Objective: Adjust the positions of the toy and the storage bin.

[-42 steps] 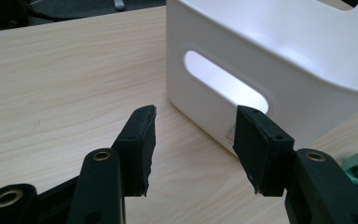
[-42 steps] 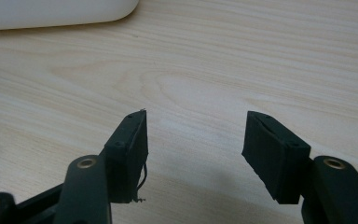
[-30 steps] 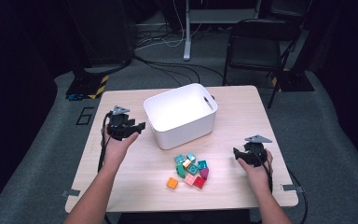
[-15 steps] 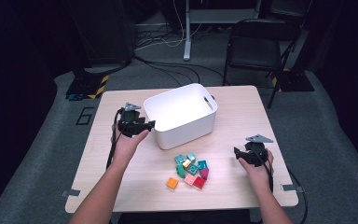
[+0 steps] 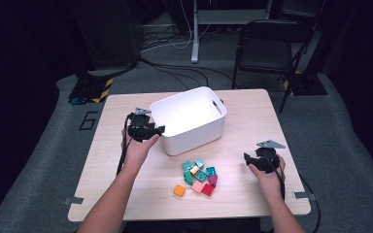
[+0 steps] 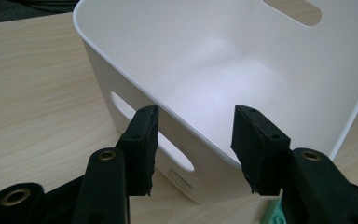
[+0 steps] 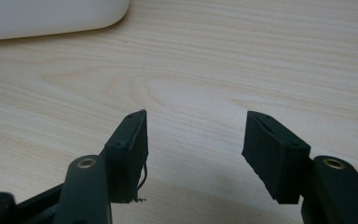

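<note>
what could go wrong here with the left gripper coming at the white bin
1. The left gripper is open with its jaws astride the white bin rim, one inside and one outside; closing on the thin wall near the handle slot could tip or drag the light, empty bin.
2. If the bin slides toward the person, it could plough into the pile of coloured blocks lying just in front of it.
3. The right gripper, open over bare table, cannot steady the bin.

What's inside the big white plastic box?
The white plastic box looks empty: bare white floor and walls show. The left gripper straddles its near wall, whose rim hides a strip of floor.
</note>
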The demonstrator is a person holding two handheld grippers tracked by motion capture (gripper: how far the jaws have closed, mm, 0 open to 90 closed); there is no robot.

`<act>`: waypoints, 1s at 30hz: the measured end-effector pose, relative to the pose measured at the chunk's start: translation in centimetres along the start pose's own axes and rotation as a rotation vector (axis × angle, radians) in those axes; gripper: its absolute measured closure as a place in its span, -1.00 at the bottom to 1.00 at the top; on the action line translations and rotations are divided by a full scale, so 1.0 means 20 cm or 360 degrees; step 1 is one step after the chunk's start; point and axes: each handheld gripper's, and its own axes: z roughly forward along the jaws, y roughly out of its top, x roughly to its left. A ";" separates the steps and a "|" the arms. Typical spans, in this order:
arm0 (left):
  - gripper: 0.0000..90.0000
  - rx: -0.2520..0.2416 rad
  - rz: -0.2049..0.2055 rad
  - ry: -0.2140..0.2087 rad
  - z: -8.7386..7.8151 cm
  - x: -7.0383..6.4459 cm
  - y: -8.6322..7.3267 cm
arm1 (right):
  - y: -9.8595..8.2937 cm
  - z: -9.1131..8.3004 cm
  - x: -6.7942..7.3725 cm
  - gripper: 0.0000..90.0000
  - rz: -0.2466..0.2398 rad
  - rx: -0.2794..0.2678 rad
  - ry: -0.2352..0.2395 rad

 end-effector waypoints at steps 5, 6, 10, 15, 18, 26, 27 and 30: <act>0.22 -0.0008 0.0005 -0.0002 0.00 0.02 0.01 | 0.00 0.00 0.02 -0.12 -0.0019 -0.0005 0.0020; 0.24 -0.0008 0.0005 -0.0002 0.00 0.02 0.01 | 0.00 0.00 0.02 -0.12 -0.0019 -0.0005 0.0020; 0.39 -0.0027 0.0071 0.0034 0.00 0.02 0.02 | 0.01 0.00 0.04 -0.13 -0.0057 -0.0018 0.0042; 0.45 -0.0030 0.0091 0.0009 0.00 0.03 0.02 | 0.05 -0.03 0.14 -0.12 -0.0121 -0.0079 0.0157; 0.46 -0.0020 0.0088 -0.0002 0.01 0.05 0.03 | 0.07 -0.03 0.18 -0.13 -0.0171 -0.0094 0.0220; 0.41 0.0024 0.0049 0.0021 0.05 0.08 0.05 | 0.16 0.03 0.24 -0.13 -0.0211 -0.0082 0.0307; 0.38 0.0040 0.0043 0.0014 0.07 0.09 0.05 | 0.20 0.05 0.25 -0.13 -0.0202 -0.0091 0.0321; 0.37 0.0041 0.0052 0.0031 0.09 0.10 0.06 | 0.22 0.07 0.26 -0.13 -0.0199 -0.0097 0.0323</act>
